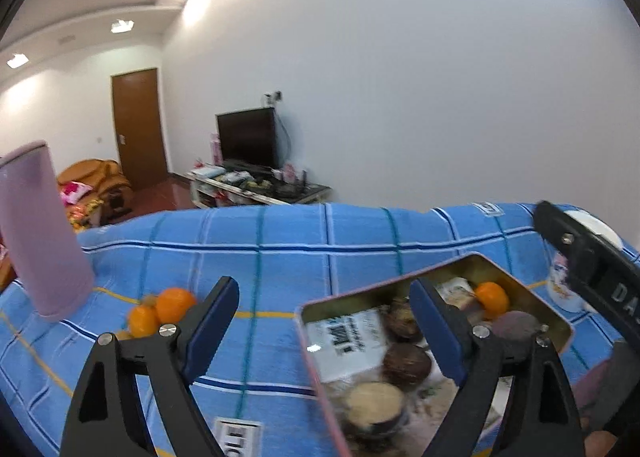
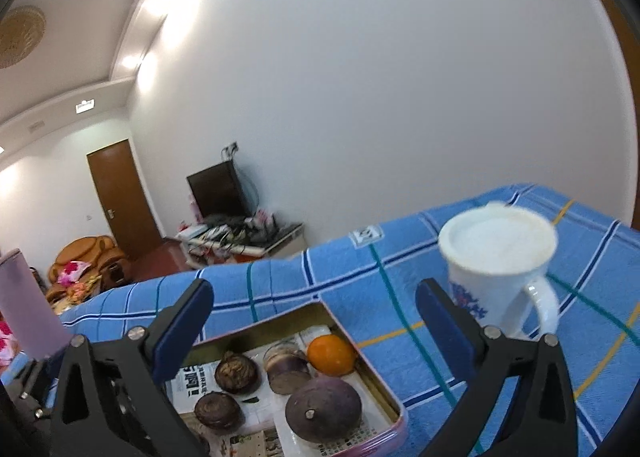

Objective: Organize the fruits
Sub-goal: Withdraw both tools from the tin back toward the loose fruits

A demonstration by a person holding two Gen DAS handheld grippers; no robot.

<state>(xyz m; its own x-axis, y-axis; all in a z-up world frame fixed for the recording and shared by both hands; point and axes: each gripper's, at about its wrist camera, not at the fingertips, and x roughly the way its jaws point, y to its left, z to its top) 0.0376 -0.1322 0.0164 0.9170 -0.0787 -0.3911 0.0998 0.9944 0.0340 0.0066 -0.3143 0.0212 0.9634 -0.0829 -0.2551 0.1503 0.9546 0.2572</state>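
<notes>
A shallow metal tray (image 1: 532,297) with a pink rim lies on the blue checked cloth. It holds one orange (image 2: 331,353), a big purple round fruit (image 2: 323,409), dark brown bulbs (image 2: 236,373) and a cut piece (image 2: 286,367) on printed paper. Two more oranges (image 1: 174,303) sit on the cloth to the tray's left. My left gripper (image 1: 324,321) hangs open above the tray's left edge, with nothing between its fingers. My right gripper (image 2: 314,321) is open too, above the tray's far end, also holding nothing.
A white mug (image 2: 496,257) with a blue pattern stands just right of the tray, behind my right gripper's right finger. A tall pink tumbler (image 1: 40,233) stands at the far left of the cloth (image 1: 300,257). Beyond the table edge are a white wall, a TV stand and a door.
</notes>
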